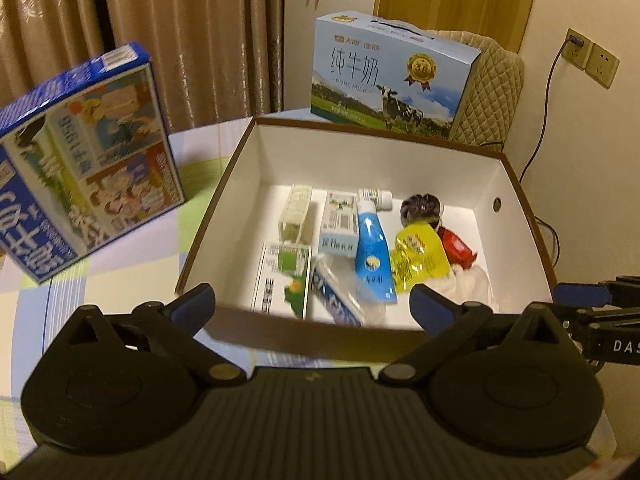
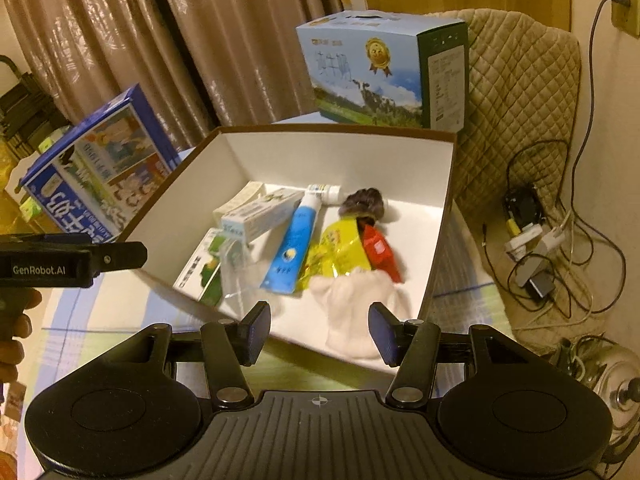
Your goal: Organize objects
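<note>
Overhead, the left gripper (image 1: 312,300) hangs above the near wall of the open brown box (image 1: 528,216), tilted down into it, its blue-padded fingers (image 1: 192,304) spread wide apart and holding nothing. The right gripper (image 2: 318,334) hovers over the same near wall, also pitched downward, its fingers (image 2: 256,332) apart and empty, with a white cloth (image 2: 352,320) lying between them in the view. At 9 o'clock in the right wrist view a hand (image 2: 16,320) grips the other tool's handle.

Inside the box, the blue tube (image 1: 372,256) lies flat with its long axis running from 6 towards 12 o'clock, its white cap pointing to the far wall. Just beside it at 3 o'clock sits a yellow packet (image 1: 420,256), touching a red packet (image 1: 456,248). A dark round item (image 1: 422,208) rests beyond them. Small milk cartons (image 1: 340,224) lie at 9 o'clock of the tube.

Outside, a blue milk case (image 1: 88,160) leans at 10 o'clock on the checked tabletop (image 1: 120,280), and a pure milk case (image 1: 392,72) stands at 12 o'clock.
</note>
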Demonstrator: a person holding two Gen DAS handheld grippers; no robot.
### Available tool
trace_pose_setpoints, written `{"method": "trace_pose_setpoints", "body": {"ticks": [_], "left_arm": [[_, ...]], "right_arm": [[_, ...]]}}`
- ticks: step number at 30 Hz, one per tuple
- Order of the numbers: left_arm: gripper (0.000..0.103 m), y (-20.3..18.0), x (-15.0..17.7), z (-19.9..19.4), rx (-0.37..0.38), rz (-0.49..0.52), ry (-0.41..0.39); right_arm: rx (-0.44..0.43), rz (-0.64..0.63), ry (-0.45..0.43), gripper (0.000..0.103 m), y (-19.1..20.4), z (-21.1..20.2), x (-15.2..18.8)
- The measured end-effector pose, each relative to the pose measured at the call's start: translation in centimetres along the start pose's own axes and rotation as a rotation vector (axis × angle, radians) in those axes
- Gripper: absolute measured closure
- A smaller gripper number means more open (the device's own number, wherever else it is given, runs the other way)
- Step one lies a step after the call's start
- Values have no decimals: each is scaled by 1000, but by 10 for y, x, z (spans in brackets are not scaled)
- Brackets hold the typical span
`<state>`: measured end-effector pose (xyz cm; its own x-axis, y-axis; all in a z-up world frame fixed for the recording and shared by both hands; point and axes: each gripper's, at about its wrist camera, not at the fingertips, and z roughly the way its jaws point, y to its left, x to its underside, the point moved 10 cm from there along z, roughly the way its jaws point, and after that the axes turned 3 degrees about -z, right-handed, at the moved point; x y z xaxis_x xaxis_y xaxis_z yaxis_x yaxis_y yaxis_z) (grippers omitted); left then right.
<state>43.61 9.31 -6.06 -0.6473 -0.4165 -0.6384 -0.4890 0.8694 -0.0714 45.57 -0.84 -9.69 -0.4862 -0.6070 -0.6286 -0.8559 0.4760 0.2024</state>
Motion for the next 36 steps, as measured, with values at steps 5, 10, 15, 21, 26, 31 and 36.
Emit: {"method": "trace_pose_setpoints", "body": {"ticks": [5,10,15,21,26,31,36], "left_arm": [[1,0,24,-16,-13,-23,6],[1,2,44,-32,-22,-30,8],[1,7,63,-48,-29,-41,23],[1,11,81,-66,-21,0,25],[1,17,99,-82,-6,42,35],[1,29,116,-95,10,48,48],[1,44,133,-110,27,52,50]], "right_arm": [[-5,-14,22,51,6,-6,15],[-16,-20,34,51,15,-16,31],[-4,-6,33,51,26,-28,45],[25,24,28,51,43,-46,63],[42,41,28,51,62,-57,78],[54,52,27,51,85,-65,93],[57,49,26,51,112,-72,107]]}}
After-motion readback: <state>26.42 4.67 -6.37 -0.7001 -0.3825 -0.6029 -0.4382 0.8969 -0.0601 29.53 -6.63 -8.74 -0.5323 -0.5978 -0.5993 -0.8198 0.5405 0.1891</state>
